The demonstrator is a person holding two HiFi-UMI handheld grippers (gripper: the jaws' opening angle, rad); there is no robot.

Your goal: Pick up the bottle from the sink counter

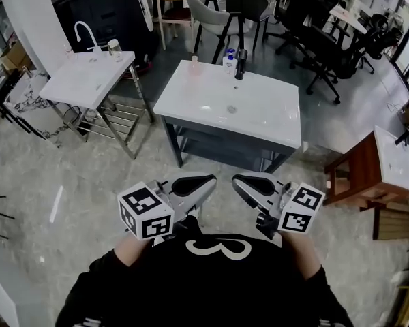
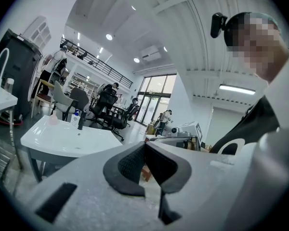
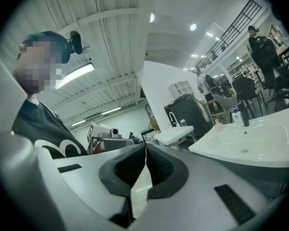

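Left gripper: our left gripper (image 1: 191,187) sits tucked in at the chest, jaws pressed together, nothing between them.
Right gripper: the right gripper (image 1: 254,184) mirrors it, with the pads meeting and nothing held.
Bottle: the bottle (image 1: 229,58), white with a blue top, stands upright on the far edge of the sink counter (image 1: 191,107). It is just beside the black tap (image 1: 240,65) and well apart from both grippers.
Stage: by our reading the reach hasn't started, so the whole approach lies ahead.
Risk, closed jaws: if we arrive without opening up, the tips will shove the bottle rather than straddle it. It could go over the back edge toward the chairs (image 1: 238,5).
Risk, the tap: bottle and tap stand so close that a jaw coming in on the tap side may strike it or find no gap. The bottle's other side looks freer to us.
Risk, wrong target: a small pink thing (image 1: 195,65) shares that back edge. The second sink (image 1: 88,80) at our left carries a jar (image 1: 113,45). Drifting to either one misses the task.
Risk, long reach: the bottle sits across the basin, so we lean in. The counter looks glossy, so we expect a glancing touch to send the bottle sliding. A pinch high on the top might let it swing or slip out.
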